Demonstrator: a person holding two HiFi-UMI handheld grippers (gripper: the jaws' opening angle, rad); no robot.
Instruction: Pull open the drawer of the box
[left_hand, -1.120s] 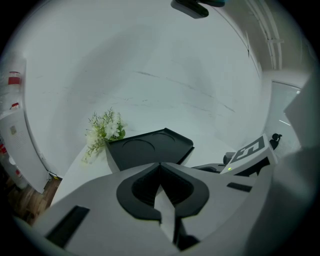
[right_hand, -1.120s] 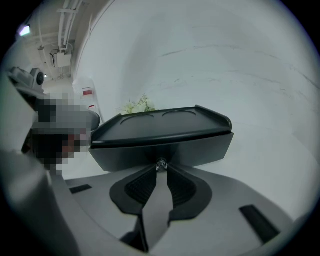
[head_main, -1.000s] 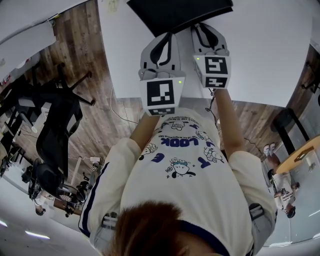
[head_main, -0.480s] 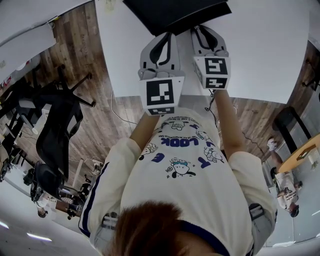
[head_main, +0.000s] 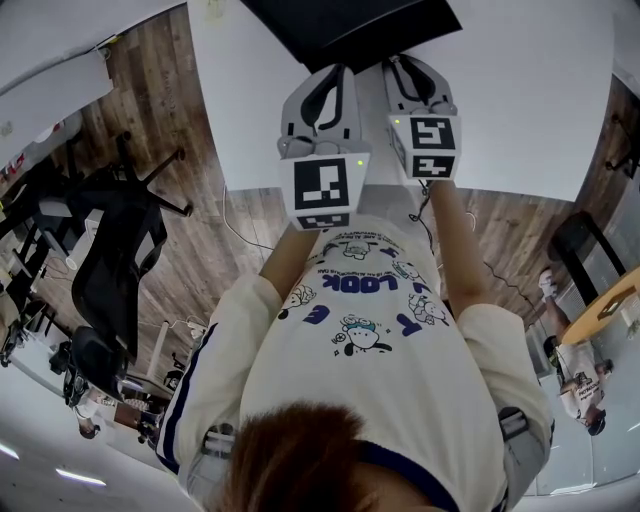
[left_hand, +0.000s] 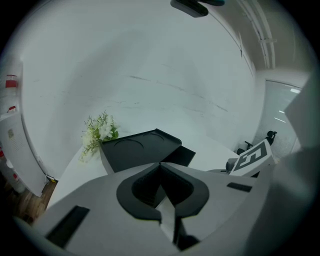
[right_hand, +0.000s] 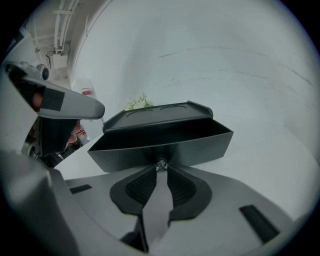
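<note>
A white desk (head_main: 520, 90) fills the upper part of the head view, with wooden floor (head_main: 155, 110) and a black office chair (head_main: 110, 270) at the left. The dark box (head_main: 350, 25) sits top centre, cut off by the frame's edge. Its drawer (right_hand: 160, 142) stands pulled out. The right claw (right_hand: 161, 168) pinches the drawer's small knob (right_hand: 161, 163), which the head view hides. The left claw (left_hand: 160, 166) is pressed together on nothing, near the box. Flowers (left_hand: 99, 132) stand at the box's left in the left gripper view.
</note>
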